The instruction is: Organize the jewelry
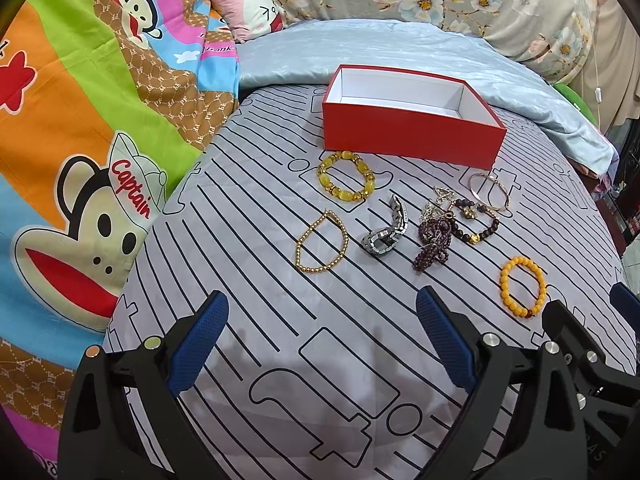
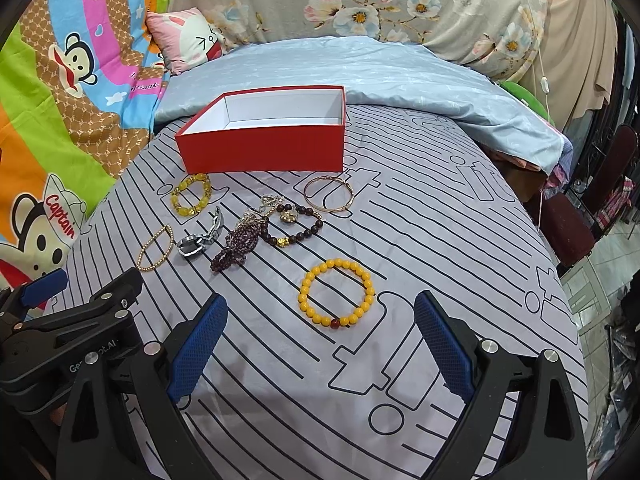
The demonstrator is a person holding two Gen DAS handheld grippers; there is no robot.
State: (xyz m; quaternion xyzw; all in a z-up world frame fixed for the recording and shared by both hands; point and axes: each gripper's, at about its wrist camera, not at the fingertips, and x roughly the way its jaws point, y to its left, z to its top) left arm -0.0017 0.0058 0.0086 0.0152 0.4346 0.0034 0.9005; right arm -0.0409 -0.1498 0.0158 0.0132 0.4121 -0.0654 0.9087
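Left gripper (image 1: 322,344) and right gripper (image 2: 320,344): both spread wide, holding nothing, hovering over the bed (image 2: 440,240), side by side.

Nearest: orange bracelet (image 2: 337,293) just ahead of the right gripper. Ahead of the left: gold chain (image 1: 322,242), then a metal watch band (image 1: 386,226). To its right a tangle of purple beads (image 1: 434,242) with a silver piece, touching a dark bracelet (image 1: 478,222). Further back: yellow bracelet (image 1: 347,176) on the left, thin rose-gold bangle (image 1: 490,192) on the right.

Behind all that: red box (image 1: 412,136), open and white inside, nothing visible in it. Blue quilt (image 2: 360,76) beyond.
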